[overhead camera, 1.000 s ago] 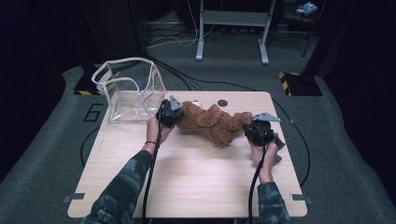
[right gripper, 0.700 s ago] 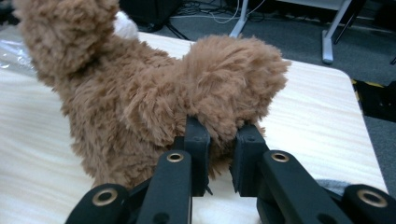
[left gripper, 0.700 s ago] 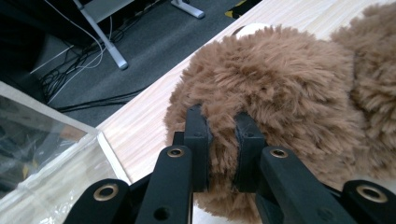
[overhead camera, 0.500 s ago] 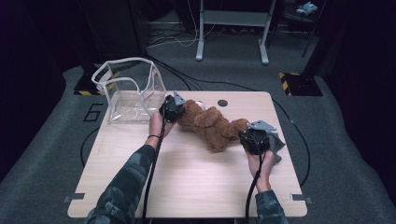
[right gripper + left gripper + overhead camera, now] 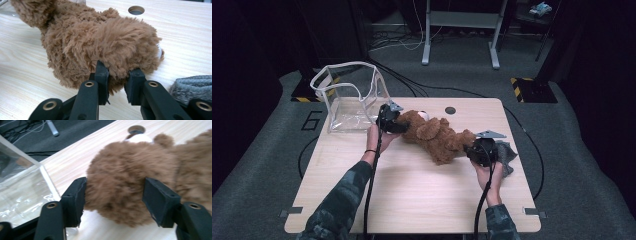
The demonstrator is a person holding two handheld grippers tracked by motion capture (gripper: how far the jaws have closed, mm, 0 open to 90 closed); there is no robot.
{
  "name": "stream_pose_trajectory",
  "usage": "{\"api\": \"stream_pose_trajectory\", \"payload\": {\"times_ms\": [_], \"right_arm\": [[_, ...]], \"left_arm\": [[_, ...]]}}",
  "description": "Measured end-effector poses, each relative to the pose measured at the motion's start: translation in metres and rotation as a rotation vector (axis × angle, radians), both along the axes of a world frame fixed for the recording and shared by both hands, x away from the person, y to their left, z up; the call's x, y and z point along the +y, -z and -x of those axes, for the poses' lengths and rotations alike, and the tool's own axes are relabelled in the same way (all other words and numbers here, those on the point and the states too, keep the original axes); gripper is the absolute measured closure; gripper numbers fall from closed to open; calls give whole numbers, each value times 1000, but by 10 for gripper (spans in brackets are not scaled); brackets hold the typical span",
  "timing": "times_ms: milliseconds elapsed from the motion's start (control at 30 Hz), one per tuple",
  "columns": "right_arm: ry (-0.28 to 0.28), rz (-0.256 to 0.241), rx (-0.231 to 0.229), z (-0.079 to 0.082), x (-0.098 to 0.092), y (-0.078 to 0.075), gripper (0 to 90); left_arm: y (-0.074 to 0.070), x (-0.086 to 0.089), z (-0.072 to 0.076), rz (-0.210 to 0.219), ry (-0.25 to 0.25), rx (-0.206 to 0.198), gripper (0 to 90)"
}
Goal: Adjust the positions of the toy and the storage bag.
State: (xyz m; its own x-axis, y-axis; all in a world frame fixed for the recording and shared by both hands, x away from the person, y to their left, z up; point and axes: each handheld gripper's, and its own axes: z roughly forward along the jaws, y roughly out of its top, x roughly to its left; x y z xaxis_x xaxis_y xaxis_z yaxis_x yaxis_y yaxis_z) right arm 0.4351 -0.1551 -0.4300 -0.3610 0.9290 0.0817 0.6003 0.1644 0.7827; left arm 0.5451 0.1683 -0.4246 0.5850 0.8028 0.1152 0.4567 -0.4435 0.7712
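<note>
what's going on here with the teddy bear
A person holds a brown teddy bear at both ends on the wooden table. The left claw has its jaws around the bear's head; the right claw is pinched on a leg at the other end. A clear plastic bag stands open beside the head, and a grey cloth lies by the right hand.

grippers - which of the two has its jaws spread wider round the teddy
The left gripper: its jaws stand wide apart around the teddy bear's head, beside the clear bag. The right gripper pinches a narrow tuft at the bear's other end.
</note>
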Motion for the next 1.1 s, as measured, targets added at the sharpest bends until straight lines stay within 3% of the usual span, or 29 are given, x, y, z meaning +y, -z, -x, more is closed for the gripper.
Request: {"api": "stream_pose_trajectory", "payload": {"times_ms": [267,333,400,467,533,567,600,667,733,767,833,967,1100], "right_arm": [[-21,2,32,-2,-1,1,735],[-27,3,37,-2,0,1,735],[-31,5,39,-2,0,0,735],[-33,10,43,-2,0,0,734],[-37,9,51,-2,1,1,732],[-40,5,54,-2,1,1,730],[-42,9,55,-2,0,2,727],[-43,4,58,-2,0,2,719],[-53,7,65,-1,-1,2,691],[-69,7,64,-1,-3,2,666],[-82,-3,72,0,-6,1,619],[-115,-103,37,6,-21,-3,514],[-88,-152,5,11,-36,-10,455]], "left_arm": [[-15,-14,31,93,124,21,263],[-22,-22,40,93,169,16,241],[-24,-25,43,99,179,11,227],[-32,-41,52,99,229,-3,222],[-33,-46,53,98,236,-3,217],[-33,-57,53,91,253,-5,219],[-33,-57,53,91,253,-5,234],[-25,-67,48,70,266,4,354],[-22,-68,46,63,267,9,562],[-13,-66,45,69,272,7,631],[-3,-61,47,61,283,0,694],[8,-46,50,72,285,28,738],[16,-33,54,83,290,44,743]]}}
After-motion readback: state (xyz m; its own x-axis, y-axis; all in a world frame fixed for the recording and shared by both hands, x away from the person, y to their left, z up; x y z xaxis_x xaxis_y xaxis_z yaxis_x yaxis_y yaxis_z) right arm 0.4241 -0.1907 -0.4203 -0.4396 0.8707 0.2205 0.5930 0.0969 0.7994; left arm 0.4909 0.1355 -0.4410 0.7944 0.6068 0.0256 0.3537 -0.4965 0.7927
